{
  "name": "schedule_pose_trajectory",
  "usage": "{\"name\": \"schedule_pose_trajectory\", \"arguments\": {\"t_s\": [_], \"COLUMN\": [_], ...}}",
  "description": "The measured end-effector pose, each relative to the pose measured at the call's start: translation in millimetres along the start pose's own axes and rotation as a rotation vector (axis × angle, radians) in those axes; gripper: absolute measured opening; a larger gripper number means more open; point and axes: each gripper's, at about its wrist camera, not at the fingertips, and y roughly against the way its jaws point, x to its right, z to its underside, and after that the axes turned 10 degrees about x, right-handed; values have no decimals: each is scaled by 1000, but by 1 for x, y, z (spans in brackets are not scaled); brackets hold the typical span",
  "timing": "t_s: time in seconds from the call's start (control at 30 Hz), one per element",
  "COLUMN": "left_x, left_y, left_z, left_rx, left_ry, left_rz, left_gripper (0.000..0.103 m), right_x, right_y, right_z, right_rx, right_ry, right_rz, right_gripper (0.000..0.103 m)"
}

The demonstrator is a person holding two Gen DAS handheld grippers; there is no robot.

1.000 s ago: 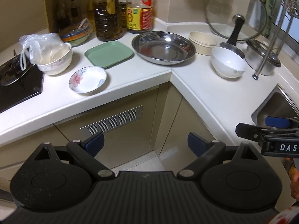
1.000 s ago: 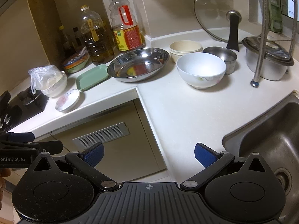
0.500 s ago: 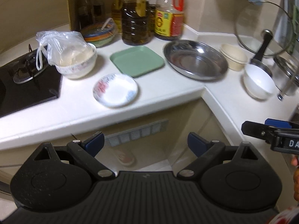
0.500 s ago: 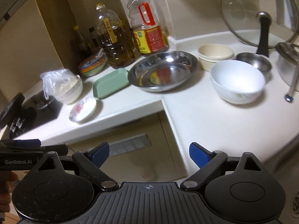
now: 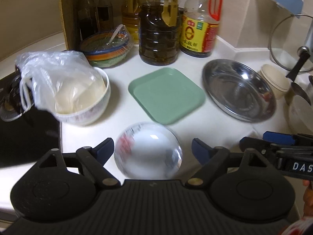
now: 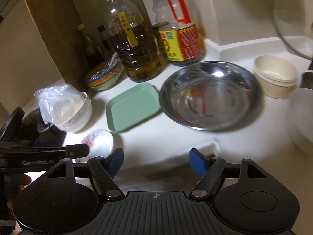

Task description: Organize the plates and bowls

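Note:
A small white saucer with a red flower print (image 5: 148, 160) lies near the counter's front edge, blurred. My left gripper (image 5: 152, 148) hangs over it with a finger on either side; its jaws are closing and the pads stand clear of the rim. Behind the saucer are a green square plate (image 5: 166, 96), a steel dish (image 5: 238, 90) and stacked cream bowls (image 5: 273, 82). My right gripper (image 6: 156, 156) hovers over the counter's front edge, its jaws closing on nothing. In that view the saucer (image 6: 99, 141) is at lower left, the green plate (image 6: 133, 107) and steel dish (image 6: 211, 96) ahead.
A white bowl holding a plastic bag (image 5: 78, 96) sits left of the plate, beside the black stove (image 5: 23, 129). Oil and sauce bottles (image 5: 158, 29) and a wrapped colourful bowl (image 5: 105, 47) line the back. A glass lid (image 5: 289, 43) and a white bowl (image 6: 303, 117) stand at right.
Both grippers have moved in toward the counter and leftward. The saucer, earlier ahead of the left gripper, now lies between its fingers. Both pairs of jaws have narrowed, the right more.

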Motion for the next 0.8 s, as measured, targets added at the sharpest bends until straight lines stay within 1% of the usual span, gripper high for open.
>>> {"name": "schedule_pose_trajectory", "arguments": {"t_s": [0.2, 0.23, 0.27, 0.3, 0.37, 0.43, 0.47, 0.57, 0.67, 0.8], "left_x": [-17, -19, -21, -23, -27, -29, -29, -28, -27, -28], "left_y": [-33, -37, -42, -47, -56, -64, -68, -79, -88, -99], "left_z": [-18, -20, -23, -24, -27, -29, -30, -33, -35, -38], "left_rx": [-3, -4, -7, -13, -27, -35, -39, -55, -64, -74], "left_ry": [-12, -15, -16, -16, -10, -11, -12, -11, -12, -7], "left_rz": [5, 3, 2, 2, 5, 5, 8, 21, 28, 27], "left_gripper": [83, 81, 75, 71, 70, 67, 63, 58, 50, 48], "right_x": [-12, -14, -14, -15, -15, -17, -17, -18, -18, -16], "right_y": [-43, -49, -55, -60, -70, -79, -82, -93, -102, -112], "right_z": [-13, -14, -15, -15, -16, -17, -17, -17, -18, -18], "right_rx": [-9, -11, -16, -21, -33, -36, -34, -38, -42, -45], "right_ry": [-23, -28, -36, -47, -67, -82, -88, -103, -114, -138], "right_rz": [32, 38, 42, 43, 44, 49, 53, 61, 72, 83], "right_gripper": [63, 62, 58, 57, 51, 48, 47, 44, 43, 43]}}
